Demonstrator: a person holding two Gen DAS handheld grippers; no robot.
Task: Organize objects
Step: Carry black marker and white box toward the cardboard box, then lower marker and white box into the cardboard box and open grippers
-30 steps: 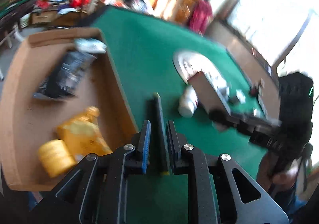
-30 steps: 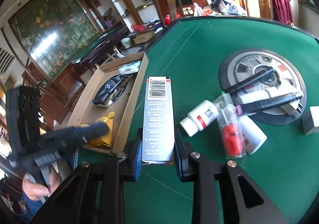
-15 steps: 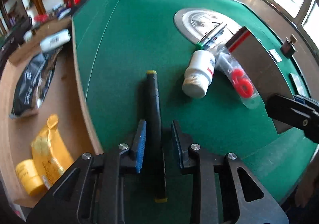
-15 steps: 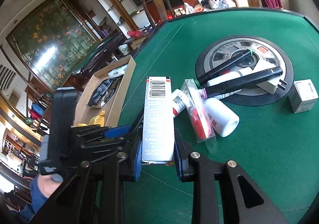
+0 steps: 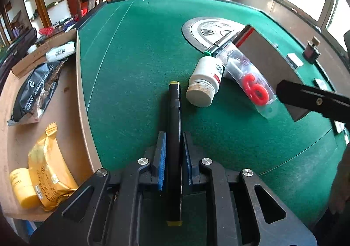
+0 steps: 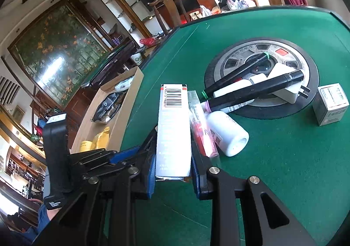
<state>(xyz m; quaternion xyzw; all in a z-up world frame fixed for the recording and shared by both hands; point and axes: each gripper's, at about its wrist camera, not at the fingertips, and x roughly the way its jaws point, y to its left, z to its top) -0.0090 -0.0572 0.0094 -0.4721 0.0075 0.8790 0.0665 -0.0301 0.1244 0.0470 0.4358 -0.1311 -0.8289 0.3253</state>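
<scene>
Black marker (image 5: 174,134), yellow-capped at both ends, sits clamped lengthwise in the left gripper (image 5: 174,158) jaws, just beside the cardboard tray (image 5: 82,101), likely bound for it. The right gripper (image 6: 172,171) jaws grip a barcoded carton (image 6: 174,130) over the bench (image 5: 135,53).

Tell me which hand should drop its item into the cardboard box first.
Probably left. The left tool, clamped on the black marker, sits right beside the cardboard box; the right tool, holding the barcoded carton, is farther away.
</scene>
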